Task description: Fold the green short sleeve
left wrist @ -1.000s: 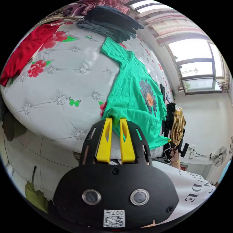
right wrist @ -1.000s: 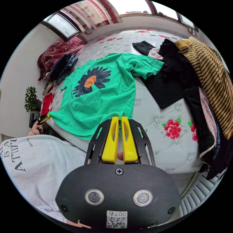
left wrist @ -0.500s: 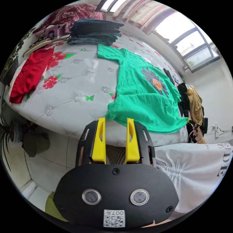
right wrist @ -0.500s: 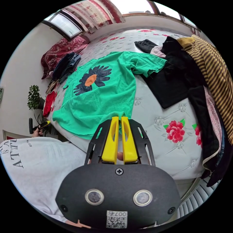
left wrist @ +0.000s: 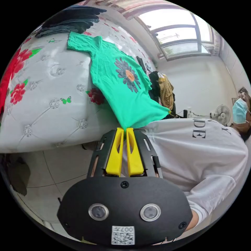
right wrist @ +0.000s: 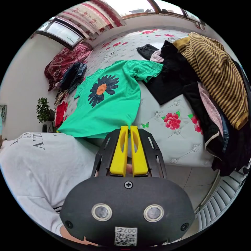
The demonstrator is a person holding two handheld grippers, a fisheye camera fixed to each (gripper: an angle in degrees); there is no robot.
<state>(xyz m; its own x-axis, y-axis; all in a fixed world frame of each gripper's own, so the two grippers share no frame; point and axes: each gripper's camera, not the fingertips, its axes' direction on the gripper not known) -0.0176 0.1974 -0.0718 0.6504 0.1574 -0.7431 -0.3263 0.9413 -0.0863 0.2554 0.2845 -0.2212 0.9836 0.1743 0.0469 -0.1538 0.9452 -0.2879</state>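
Gripping the two hem corners of the green shirt (right wrist: 109, 102), the left gripper (left wrist: 125, 130) and right gripper (right wrist: 128, 128) are each pinching cloth between nearly closed jaws. Shirt is lying face up on the bed (left wrist: 52, 109), its hem hanging past the near edge. Thin pinches are risking a slip if pulled unevenly, skewing the fold. Dark clothes (right wrist: 172, 78) and a striped top (right wrist: 217, 73) are crowding the sleeve toward the bed's right edge; folded jeans (left wrist: 70, 18) are sitting just beyond the other sleeve.
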